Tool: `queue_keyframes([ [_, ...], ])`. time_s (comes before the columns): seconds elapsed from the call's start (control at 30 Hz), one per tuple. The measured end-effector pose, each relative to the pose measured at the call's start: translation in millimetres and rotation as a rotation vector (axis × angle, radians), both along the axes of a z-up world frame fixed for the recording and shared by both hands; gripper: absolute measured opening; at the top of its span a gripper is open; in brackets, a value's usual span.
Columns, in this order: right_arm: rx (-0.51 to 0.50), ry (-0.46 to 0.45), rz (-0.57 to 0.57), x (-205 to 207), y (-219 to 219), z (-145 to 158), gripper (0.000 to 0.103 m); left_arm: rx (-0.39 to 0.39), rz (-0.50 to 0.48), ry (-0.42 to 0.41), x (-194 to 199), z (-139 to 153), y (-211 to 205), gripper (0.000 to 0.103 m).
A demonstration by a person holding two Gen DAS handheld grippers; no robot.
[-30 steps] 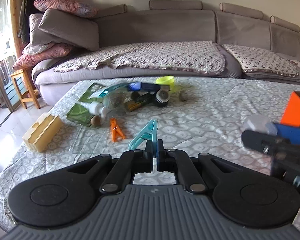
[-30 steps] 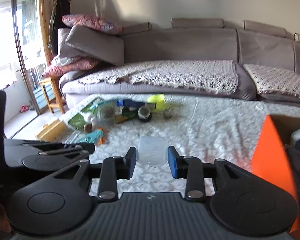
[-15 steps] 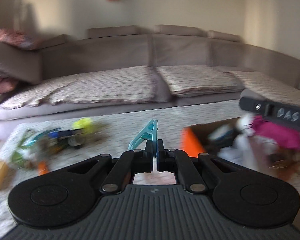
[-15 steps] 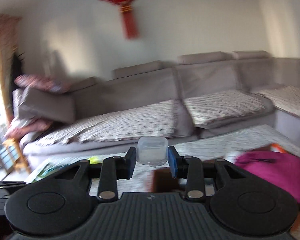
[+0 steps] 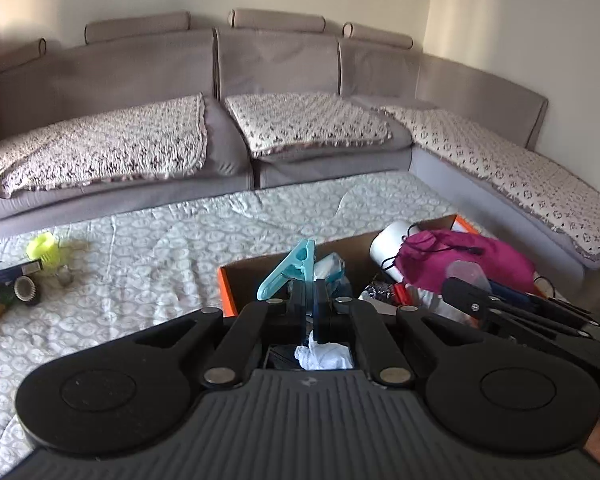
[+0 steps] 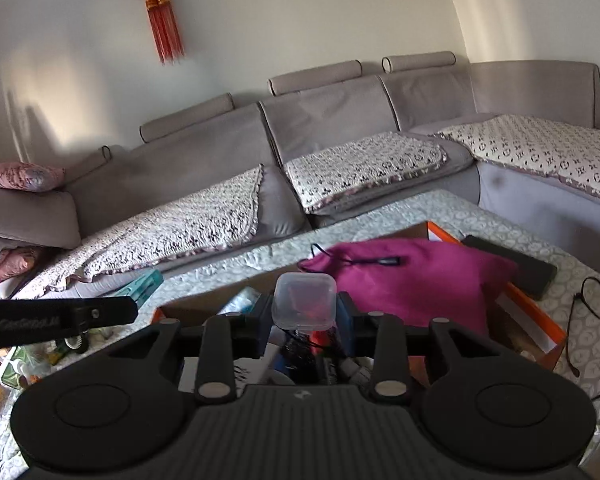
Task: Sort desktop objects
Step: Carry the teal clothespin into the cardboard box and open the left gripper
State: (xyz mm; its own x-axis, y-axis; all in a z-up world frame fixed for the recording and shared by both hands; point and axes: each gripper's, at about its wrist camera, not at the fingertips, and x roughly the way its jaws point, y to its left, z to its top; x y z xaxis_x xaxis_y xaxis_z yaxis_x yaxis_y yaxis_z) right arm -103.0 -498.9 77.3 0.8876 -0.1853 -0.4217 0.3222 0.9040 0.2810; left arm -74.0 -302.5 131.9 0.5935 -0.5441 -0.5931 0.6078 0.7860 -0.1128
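both hand-held grippers hang over the box [image 5: 226, 285] for dropping: left hand-held gripper [image 5: 311, 300] pinches a clip [image 5: 288, 274], right hand-held gripper [image 6: 304, 314] clamps a clear case [image 6: 304, 300].

Orange-edged cardboard box [image 5: 227, 288] sits on the patterned tablecloth [image 5: 148, 248], grey sectional sofa [image 5: 276, 64] behind it. Magenta drawstring bag [image 6: 416, 276] lies inside the box; black-rimmed glasses [image 6: 594, 304] rest right of the box.
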Motion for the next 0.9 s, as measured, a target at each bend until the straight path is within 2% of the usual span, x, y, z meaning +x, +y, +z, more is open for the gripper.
queue_keyframes([
  [0.33, 0.057, 0.031, -0.013, 2.4, -15.6, -8.8, 0.033, 0.02, 0.001, 0.034, 5.4, -4.0, -15.3, 0.008],
  [0.4, 0.066, 0.029, -0.014, 1.9, -16.1, -9.9, 0.036, 0.01, 0.006, 0.042, 7.4, -4.2, -16.3, 0.017],
  [0.47, 0.077, 0.024, -0.013, 1.4, -16.8, -11.0, 0.037, 0.007, 0.018, 0.035, 13.5, -5.5, -19.6, 0.045],
  [0.5, 0.08, 0.023, -0.013, 1.1, -16.8, -11.1, 0.039, 0.003, 0.024, 0.027, 12.2, -4.6, -18.2, 0.05],
  [0.57, 0.086, 0.011, -0.011, 1.1, -16.4, -9.6, 0.044, -0.009, 0.024, 0.024, 13.9, -4.5, -17.8, 0.068],
  [0.6, 0.094, -0.003, -0.009, -0.6, -16.4, -8.5, 0.051, -0.016, 0.023, 0.025, 13.1, -2.9, -16.3, 0.074],
  [0.63, 0.102, -0.019, -0.009, -1.8, -16.8, -6.9, 0.056, -0.024, 0.025, 0.022, 13.5, -1.5, -15.5, 0.087],
  [0.67, 0.104, -0.035, -0.014, -3.7, -16.0, -4.8, 0.065, -0.031, 0.028, 0.014, 12.3, -0.4, -14.2, 0.095],
  [0.7, 0.107, -0.048, -0.017, -4.5, -15.4, -1.9, 0.069, -0.033, 0.032, 0.006, 11.2, 1.0, -13.4, 0.099],
  [0.73, 0.113, -0.06, -0.022, -5.8, -14.9, 0.3, 0.07, -0.038, 0.041, -0.002, 10.5, 2.1, -12.6, 0.103],
  [0.83, 0.135, -0.079, -0.04, -5.6, -14.6, 4.8, 0.08, -0.057, 0.071, -0.002, 10.1, 7.2, -7.2, 0.103],
  [0.9, 0.136, -0.092, -0.07, -5.3, -12.2, 6.8, 0.096, -0.075, 0.095, 0.013, 11.8, 10.9, -1.2, 0.103],
])
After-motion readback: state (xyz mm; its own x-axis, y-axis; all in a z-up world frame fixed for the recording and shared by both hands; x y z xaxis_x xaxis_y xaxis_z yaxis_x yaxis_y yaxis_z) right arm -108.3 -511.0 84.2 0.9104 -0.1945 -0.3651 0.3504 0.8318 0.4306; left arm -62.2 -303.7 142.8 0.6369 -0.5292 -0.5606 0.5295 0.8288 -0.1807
